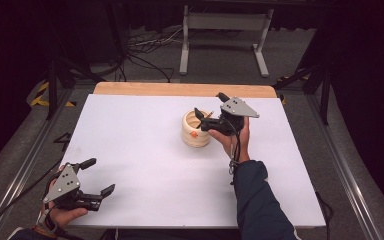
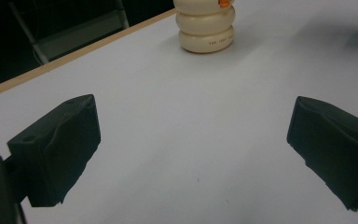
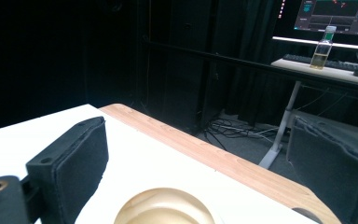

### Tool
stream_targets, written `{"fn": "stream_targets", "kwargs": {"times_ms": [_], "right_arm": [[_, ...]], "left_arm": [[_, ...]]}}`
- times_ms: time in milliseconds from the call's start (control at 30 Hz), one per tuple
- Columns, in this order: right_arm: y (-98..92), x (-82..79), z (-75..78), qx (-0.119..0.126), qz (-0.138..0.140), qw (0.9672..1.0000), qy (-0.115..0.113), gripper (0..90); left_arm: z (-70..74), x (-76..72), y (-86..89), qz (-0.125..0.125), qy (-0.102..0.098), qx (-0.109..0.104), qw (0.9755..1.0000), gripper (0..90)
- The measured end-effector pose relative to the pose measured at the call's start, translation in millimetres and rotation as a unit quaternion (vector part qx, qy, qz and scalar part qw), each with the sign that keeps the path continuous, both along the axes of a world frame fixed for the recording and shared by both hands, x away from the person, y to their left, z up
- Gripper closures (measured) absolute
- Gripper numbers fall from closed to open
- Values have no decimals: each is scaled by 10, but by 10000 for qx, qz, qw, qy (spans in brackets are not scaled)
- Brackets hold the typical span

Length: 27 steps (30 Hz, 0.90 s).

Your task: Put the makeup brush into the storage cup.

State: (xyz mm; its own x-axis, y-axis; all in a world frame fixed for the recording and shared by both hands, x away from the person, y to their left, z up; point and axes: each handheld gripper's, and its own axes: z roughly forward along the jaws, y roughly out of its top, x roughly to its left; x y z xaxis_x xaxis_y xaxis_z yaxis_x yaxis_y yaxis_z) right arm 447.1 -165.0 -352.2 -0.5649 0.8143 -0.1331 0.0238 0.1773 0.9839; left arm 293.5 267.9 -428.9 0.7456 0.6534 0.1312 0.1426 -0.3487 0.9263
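One cup, two tongs, one table.
Right tongs [image 1: 203, 119] gape wide directly above the cup [image 1: 196, 129], gripping nothing. Left tongs [image 1: 101, 176] hover over the table [image 1: 145, 150], jaws spread and empty, the cup well ahead of them.

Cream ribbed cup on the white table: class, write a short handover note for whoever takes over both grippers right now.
Right gripper: jaws open, hovering over the cream ribbed cup, holding nothing.
Left gripper: open, empty, near the table's front left corner.
Cup: upright, toward the far edge, small orange piece on its side.
Done: cannot tell from here.
Left: probably withdraw the right gripper.
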Motion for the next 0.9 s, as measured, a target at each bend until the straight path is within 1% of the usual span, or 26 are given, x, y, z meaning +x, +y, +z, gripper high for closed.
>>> {"fn": "stream_targets", "kwargs": {"times_ms": [133, 233, 400, 533, 733, 767, 800, 833, 900], "right_arm": [[-14, -29, 39, -26, -20, 10000, -60, 65], [-23, -52, 68, -83, -35, 9999, -103, 66], [-39, -81, 102, -110, -20, 9999, -130, 67], [-52, -107, 120, -138, -79, 9998, -142, 75], [-84, -138, 133, -139, -60, 9998, -119, 78], [-109, -148, 137, -53, -22, 10000, -47, 82], [-118, -153, 139, -24, -14, 10000, -21, 82], [-130, -162, 140, -8, -3, 10000, -25, 86], [-151, -193, 149, -27, -23, 9999, -104, 88]], "left_arm": [[-3, 0, -5, 1, -11, -6, 10000, 34], [-5, -1, -8, -13, 31, 5, 10000, 34], [-4, 0, -8, -11, 18, 12, 10000, 34], [-4, 1, -12, -13, 25, 18, 10000, 34], [-2, 2, -9, -6, -9, 22, 10000, 34], [-4, 0, -10, -7, 27, 14, 10000, 34], [-6, 0, -12, -1, 17, 11, 10000, 34], [-7, 0, -13, -8, 21, 9, 10000, 34], [-7, 0, -14, -12, 21, 23, 10000, 34]]}}
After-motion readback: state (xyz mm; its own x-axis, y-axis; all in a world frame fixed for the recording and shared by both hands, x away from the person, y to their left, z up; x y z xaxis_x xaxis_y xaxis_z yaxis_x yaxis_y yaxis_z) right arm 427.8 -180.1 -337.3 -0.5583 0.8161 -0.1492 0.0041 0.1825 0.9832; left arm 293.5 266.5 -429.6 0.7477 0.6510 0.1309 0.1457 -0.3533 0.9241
